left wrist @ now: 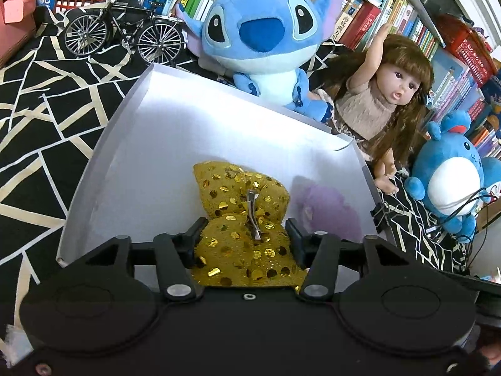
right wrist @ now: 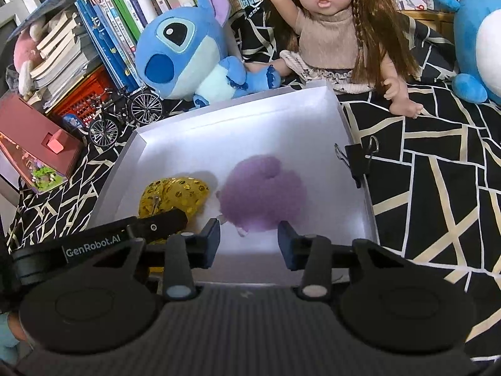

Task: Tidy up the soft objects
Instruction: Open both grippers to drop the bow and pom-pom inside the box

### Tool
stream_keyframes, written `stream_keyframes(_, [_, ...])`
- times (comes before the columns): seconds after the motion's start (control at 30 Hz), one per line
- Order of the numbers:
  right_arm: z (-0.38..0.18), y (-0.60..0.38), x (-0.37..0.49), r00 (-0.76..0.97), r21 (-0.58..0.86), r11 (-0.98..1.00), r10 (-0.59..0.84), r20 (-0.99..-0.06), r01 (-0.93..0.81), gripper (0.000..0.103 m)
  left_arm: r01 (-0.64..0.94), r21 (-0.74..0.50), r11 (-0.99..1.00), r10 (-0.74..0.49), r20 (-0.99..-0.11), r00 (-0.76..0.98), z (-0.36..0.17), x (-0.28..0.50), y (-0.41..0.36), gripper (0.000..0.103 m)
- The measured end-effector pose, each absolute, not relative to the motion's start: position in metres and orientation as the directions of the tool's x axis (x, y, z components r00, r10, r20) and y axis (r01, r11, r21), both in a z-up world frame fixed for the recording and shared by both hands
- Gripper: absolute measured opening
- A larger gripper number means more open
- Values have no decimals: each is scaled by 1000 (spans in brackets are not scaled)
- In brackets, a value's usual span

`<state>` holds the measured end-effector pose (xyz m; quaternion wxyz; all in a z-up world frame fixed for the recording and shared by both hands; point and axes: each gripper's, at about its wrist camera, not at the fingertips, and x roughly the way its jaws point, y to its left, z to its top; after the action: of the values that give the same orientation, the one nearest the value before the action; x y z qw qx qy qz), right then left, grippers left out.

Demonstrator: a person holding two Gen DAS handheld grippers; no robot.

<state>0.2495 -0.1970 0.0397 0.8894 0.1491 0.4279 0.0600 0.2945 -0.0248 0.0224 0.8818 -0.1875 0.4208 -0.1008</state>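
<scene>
A gold sequin bow [left wrist: 241,194] with a metal clip lies in the white shallow box [left wrist: 125,119]. My left gripper [left wrist: 244,238] straddles the bow's near lobe, its fingers close on either side and open. Right of the bow a purple fluffy piece [left wrist: 325,200] lies on the box floor. In the right wrist view my right gripper [right wrist: 249,238] is open, low over the box [right wrist: 341,116], its tips at the near edge of the purple piece [right wrist: 263,188] without pressing on it. The left gripper's finger [right wrist: 162,222] shows there over the bow [right wrist: 178,194].
Behind the box sit a blue alien plush [left wrist: 260,37], a long-haired doll [left wrist: 375,103] and a round blue plush [left wrist: 451,181]. A model bicycle [left wrist: 125,34] stands far left. A binder clip [right wrist: 357,156] grips the box's right wall. Bookshelves line the back; a pink house box [right wrist: 37,144] sits at left.
</scene>
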Motion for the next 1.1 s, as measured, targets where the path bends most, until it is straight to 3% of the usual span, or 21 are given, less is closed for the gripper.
stream_keyframes(0.1, [42, -197, 245, 633, 318, 948, 239, -736, 11, 51, 13, -419, 908, -330, -694, 640, 27, 290, -22, 72])
stream_keyframes(0.2, [47, -197, 237, 648, 305, 952, 236, -724, -7, 63, 9, -429, 903, -330, -679, 656, 35, 283, -16, 77])
stream_keyframes(0.3, [53, -198, 227, 668, 292, 956, 232, -707, -23, 66, 15, -436, 900, -333, -665, 668, 42, 273, -12, 79])
stream_keyframes(0.8, [77, -202, 164, 755, 279, 956, 252, -606, -95, 85, 83, -407, 910, -331, -590, 737, 74, 204, 1, 84])
stream_keyframes(1.1, [84, -197, 128, 790, 255, 957, 261, -555, -138, 89, 101, -359, 928, -306, -578, 757, 78, 162, 9, 84])
